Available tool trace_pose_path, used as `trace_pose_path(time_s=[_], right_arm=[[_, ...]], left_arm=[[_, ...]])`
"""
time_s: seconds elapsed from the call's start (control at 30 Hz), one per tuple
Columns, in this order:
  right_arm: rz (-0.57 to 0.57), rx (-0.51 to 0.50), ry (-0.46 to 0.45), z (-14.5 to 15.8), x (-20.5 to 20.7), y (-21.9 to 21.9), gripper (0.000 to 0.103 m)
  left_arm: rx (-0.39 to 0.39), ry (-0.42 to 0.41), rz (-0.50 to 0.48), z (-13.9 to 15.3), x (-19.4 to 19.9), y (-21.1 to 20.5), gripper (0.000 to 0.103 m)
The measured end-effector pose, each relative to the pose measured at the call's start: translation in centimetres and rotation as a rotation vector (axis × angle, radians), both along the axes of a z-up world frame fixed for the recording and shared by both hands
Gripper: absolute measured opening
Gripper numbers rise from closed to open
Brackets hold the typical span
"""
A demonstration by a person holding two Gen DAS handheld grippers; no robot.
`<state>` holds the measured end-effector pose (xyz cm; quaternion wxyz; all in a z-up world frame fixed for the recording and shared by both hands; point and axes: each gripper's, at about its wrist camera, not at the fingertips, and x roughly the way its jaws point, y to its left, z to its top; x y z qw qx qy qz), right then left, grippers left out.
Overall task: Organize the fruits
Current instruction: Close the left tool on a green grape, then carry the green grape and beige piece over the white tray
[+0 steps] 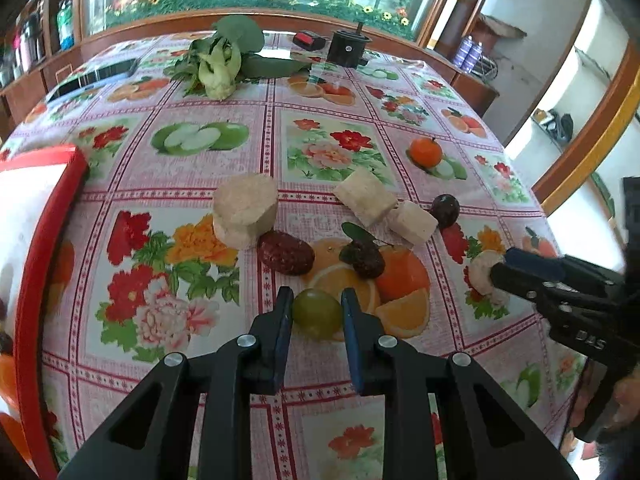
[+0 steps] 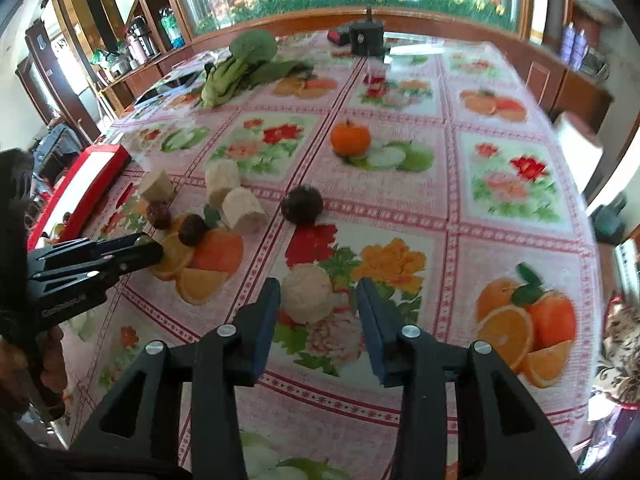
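Table covered with a printed fruit-and-flower tablecloth (image 1: 224,168); glazed wooden cabinets behind, far edge occupied by a leafy green vegetable (image 1: 220,60) and a black cylindrical device (image 1: 347,48).

Left gripper (image 1: 316,312): jaws set on either side of a green grape (image 1: 317,313), left pad touching or nearly touching, right pad just beside; firm clamping not confirmable, grape resting on the cloth. Seen from the right wrist view, same gripper (image 2: 154,250) at the left, fingertips over a printed orange slice.

Right gripper (image 2: 318,300): jaws spread wide, straddling a pale round cut piece (image 2: 310,294) lying on the cloth, left pad just beside, right pad clearly apart.

Beyond the grape: dark red date-like fruit (image 1: 285,253), dark wrinkled fruit with a leaf (image 1: 362,258), dark round fruit (image 1: 445,210), three pale cut chunks: (image 1: 245,210), (image 1: 366,196), (image 1: 412,222). Small orange (image 1: 426,151) farther back on the right, well apart from the cluster.

Red-rimmed white tray (image 1: 52,208) at the left table edge, contents mostly out of frame.
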<state>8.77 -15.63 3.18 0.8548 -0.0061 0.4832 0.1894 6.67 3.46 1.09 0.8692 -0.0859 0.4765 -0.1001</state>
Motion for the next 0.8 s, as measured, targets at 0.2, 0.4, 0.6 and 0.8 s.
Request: trace_pose_path(time_s=[0.2, 0.4, 0.6, 0.8], right_arm=[[0.048, -0.021, 0.030, -0.9, 0.5, 1.6, 0.048], [0.082, -0.186, -0.012, -1.0, 0.2, 4.3, 0.030], [0.039, -0.088, 0.015, -0.2, -0.9, 3.4, 0.030], [0.005, 0.004, -0.011, 2.2, -3.3, 2.6, 0.030]], left_arm=[[-0.034, 0.000, -0.009, 0.0, -1.5, 0.3, 0.024], [-0.074, -0.003, -0.026, -0.1, -1.8, 0.7, 0.024], [-0.064, -0.022, -0.041, 0.6, -2.5, 0.6, 0.024], [-0.094, -0.029, -0.063, 1.2, -4.4, 0.7, 0.024]])
